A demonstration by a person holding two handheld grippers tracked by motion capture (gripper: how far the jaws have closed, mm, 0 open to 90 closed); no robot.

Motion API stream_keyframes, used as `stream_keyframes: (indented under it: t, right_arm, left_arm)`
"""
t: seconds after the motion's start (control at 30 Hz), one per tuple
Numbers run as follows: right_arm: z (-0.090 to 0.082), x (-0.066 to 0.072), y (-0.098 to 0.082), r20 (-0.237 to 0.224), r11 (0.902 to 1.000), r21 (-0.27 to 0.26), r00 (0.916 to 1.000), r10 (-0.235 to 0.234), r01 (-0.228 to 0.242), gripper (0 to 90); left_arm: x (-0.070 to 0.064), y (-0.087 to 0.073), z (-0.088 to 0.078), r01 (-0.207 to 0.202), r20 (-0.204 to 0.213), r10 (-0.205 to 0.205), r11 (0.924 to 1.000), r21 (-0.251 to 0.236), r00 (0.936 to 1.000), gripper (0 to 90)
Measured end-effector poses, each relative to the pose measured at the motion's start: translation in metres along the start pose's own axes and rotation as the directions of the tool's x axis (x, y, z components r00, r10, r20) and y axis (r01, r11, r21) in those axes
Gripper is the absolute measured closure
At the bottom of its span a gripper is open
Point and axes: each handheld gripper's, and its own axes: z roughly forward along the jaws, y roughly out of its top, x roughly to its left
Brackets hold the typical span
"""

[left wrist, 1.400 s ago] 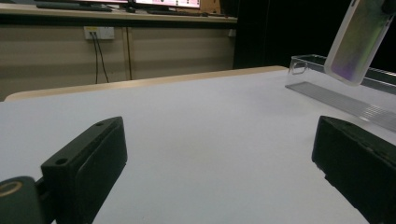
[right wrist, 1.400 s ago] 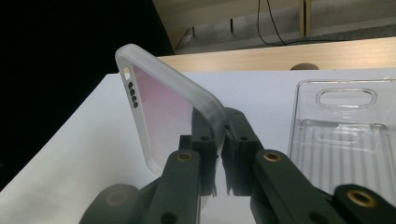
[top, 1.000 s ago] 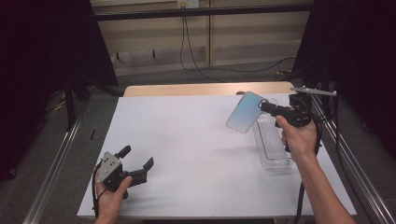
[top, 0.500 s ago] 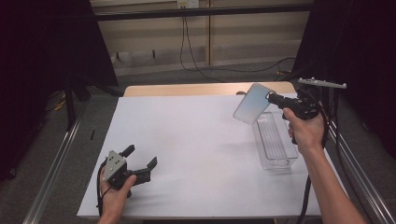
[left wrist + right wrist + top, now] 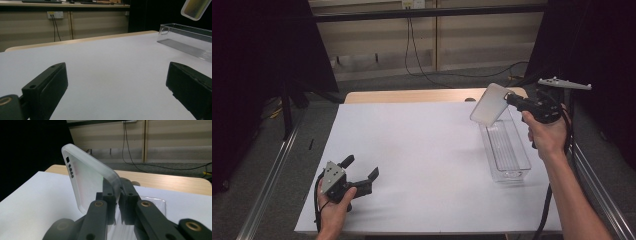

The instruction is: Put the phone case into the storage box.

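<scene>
**A:** What sits on the table?

**B:** A white table (image 5: 422,150) fills the middle of the high view. Near its right edge lies a clear plastic tray (image 5: 507,150), long and narrow, with a ribbed floor and a small handle slot in its far end wall. In the left gripper view the same tray (image 5: 190,37) appears at the upper right.

**A:** And the object being handled?

**B:** A translucent, frosted phone case (image 5: 490,104), rectangular with rounded corners. It is lifted off the table, tilted, above the tray's far end. In the right gripper view the case (image 5: 87,180) stands on edge, its raised rim visible, with a row of small cut-out holes near its top corner. In the left gripper view it shows at the top right corner (image 5: 195,8).

**A:** Who holds it?

**B:** The right gripper (image 5: 518,102), held in the person's right hand (image 5: 546,135). Its two black jaws are closed on the case's lower edge, pinching the thin wall between them.

**A:** And the other side?

**B:** The left gripper (image 5: 361,176) rests low at the table's near left, in the left hand (image 5: 337,205). Its jaws stand wide apart with nothing between them, well apart from the tray and case.
</scene>
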Motion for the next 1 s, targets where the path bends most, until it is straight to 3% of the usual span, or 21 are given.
stream_keyframes:
  t: [0.07, 0.43, 1.0]
  right_arm:
    - [0.000, -0.003, 0.001, 0.015, 1.0000, -0.003, 0.9999, -0.005, 0.005, 84.2]
    - [0.001, -0.016, 0.003, 0.070, 0.9972, -0.016, 0.9949, -0.072, 0.073, 84.2]
    - [0.018, -0.036, -0.001, 0.112, 0.9963, 0.016, 0.9900, -0.085, 0.084, 84.2]
  left_arm:
    - [0.001, 0.000, 0.000, 0.001, -0.025, -0.001, 1.0000, 0.001, 0.9997, 3.8]
    - [0.003, 0.001, -0.001, 0.003, -0.016, -0.003, 1.0000, 0.001, 0.9999, 3.8]
    - [0.001, 0.001, 0.002, -0.008, -0.012, 0.008, 0.9999, 0.007, 0.9999, 3.8]
